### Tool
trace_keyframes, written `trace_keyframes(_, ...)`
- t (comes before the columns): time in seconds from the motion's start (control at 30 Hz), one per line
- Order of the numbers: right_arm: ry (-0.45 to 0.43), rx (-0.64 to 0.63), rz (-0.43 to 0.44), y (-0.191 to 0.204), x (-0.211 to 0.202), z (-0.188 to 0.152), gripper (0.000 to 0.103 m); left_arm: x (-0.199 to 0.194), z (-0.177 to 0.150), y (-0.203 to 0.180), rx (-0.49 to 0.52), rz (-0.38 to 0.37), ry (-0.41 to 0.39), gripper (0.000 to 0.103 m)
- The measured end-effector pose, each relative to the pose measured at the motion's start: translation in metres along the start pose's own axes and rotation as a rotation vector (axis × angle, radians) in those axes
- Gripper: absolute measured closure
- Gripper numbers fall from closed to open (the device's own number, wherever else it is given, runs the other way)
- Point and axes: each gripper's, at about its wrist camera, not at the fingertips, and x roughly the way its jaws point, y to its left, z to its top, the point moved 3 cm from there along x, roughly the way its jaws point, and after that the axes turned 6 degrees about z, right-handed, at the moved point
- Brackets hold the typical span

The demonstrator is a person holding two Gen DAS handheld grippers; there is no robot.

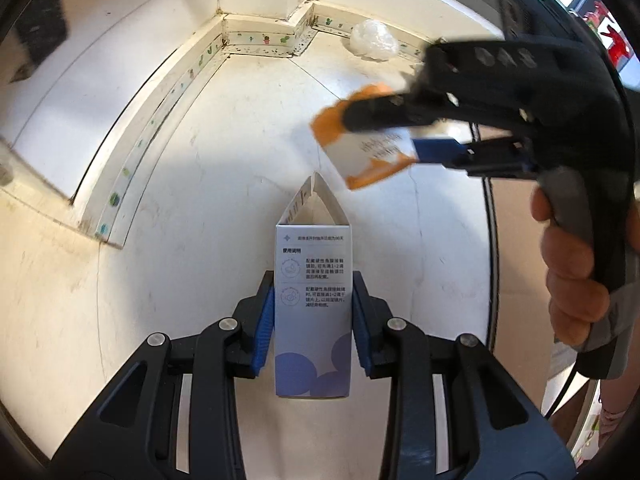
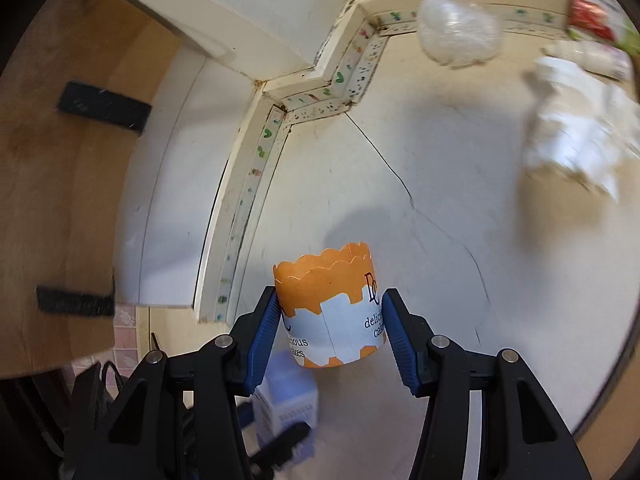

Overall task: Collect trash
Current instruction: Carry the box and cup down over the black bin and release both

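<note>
1. Left claw clamps the carton above the floor; right claw clamps the cup, also lifted.
2. Risk: the thin paper cup could crumple or slip.
3. Carton is pale blue with its flap open; cup is orange-white and scalloped. A plastic wad and tissue remain.

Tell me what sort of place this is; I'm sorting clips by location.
Probably a corner of a home, indoors: a worn, cracked cream floor, a white baseboard edged with cactus-print tape, and a wooden door with dark strips. Litter lies about: a crumpled plastic wrap and white paper.
</note>
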Motion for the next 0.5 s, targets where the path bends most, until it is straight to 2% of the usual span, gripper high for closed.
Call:
trace_keyframes(0.17, -0.042, 0.015, -0.012, -0.005, -0.029, -0.051, 0.051, -0.026, -0.024, 0.003, 0.041, -0.014, -0.017, 0.072)
trace_keyframes(0.33, -0.099, 0.041, -0.024, 0.004, -0.051, -0.127, 0.051, -0.054, -0.055, 0.0, 0.084, -0.049, -0.025, 0.072)
trace_keyframes(0.5, -0.18, 0.073, -0.036, 0.019, -0.075, -0.216, 0.051, -0.103, -0.111, -0.006, 0.156, -0.064, -0.033, 0.072)
